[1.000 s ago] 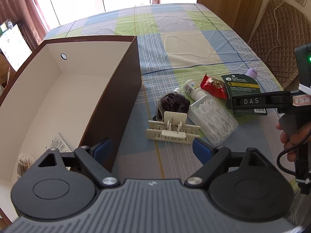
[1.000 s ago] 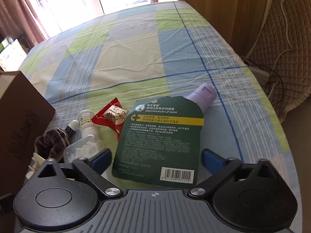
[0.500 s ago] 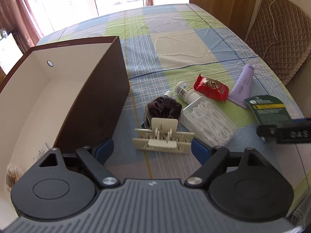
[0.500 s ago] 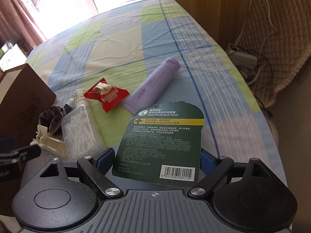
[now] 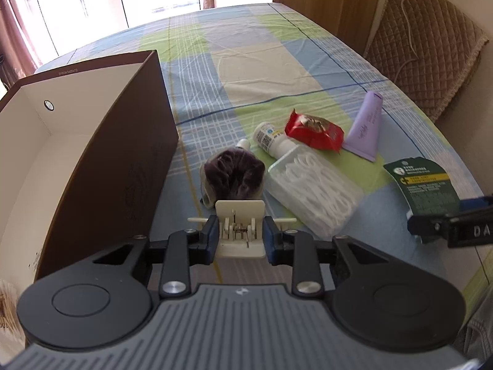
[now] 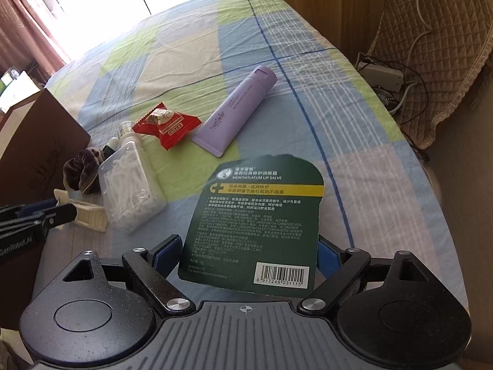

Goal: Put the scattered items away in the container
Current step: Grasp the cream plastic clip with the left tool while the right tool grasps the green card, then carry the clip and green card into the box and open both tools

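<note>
A brown box (image 5: 101, 166), open at the top and white inside, was seen standing at the left edge of the table (image 5: 246, 71), which was covered with a checked cloth. Half a second earlier the left hand-held gripper (image 5: 241, 236) had been spread wide with the cream hair clip (image 5: 240, 231) lying loose between its fingers; by now the blue pads (image 5: 211, 234) had been closed onto the clip's hinge block, and the clip was gripped just beside the box's near corner. The clip's long axis was laid crosswise, parallel to the near edge of the table, with its tab end pointed away from the camera.

Just behind the clip a dark scrunchie (image 5: 234, 172) was found, and to its right a clear case of floss picks (image 5: 314, 191), set diagonally. A small white bottle (image 5: 271, 138) was touching the case's far end, a red snack packet (image 5: 314, 131) lay beside it, and a lilac tube (image 5: 365, 128) was laid with its cap pointed toward the far right corner.

At the right edge, the green lip-salve card (image 6: 258, 225) was clamped upright in the right hand-held gripper (image 6: 249, 256). It had been brought nearer the near edge than before, with its barcode end held lowest.
</note>
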{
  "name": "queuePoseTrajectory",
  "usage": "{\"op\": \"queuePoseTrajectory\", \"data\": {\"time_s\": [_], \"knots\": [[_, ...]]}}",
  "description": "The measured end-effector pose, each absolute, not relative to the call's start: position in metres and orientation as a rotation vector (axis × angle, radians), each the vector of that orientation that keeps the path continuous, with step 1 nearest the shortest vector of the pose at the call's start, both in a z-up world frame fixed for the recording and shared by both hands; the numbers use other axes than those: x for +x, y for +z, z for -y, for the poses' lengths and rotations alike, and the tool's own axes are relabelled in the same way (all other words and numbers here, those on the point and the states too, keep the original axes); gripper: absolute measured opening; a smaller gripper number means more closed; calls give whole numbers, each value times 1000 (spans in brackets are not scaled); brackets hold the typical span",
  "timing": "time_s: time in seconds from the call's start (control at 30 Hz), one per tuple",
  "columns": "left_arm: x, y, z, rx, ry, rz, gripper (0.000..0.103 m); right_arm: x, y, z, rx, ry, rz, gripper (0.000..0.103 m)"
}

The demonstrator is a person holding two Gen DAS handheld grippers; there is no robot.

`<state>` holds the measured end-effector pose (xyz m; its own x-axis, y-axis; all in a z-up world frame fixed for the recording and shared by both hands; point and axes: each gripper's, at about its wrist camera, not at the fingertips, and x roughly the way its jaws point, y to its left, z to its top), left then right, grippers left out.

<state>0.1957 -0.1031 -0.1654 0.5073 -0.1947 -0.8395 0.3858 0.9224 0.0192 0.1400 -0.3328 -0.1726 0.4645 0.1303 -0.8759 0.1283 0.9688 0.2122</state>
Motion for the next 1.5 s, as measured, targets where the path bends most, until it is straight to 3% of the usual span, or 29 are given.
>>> {"op": "queuePoseTrajectory", "data": {"time_s": [0.03,0.87,1.5], "knots": [[192,-163,100,207,-361,-987,17,138,-171,331,260,6,-1089,91],[131,-83,52,164,-378,-905,17,106,-112,293,210,131,-1004,91],[136,-29,-25,91,-236,-804,17,128,-69,230,133,329,-918,91]]}}
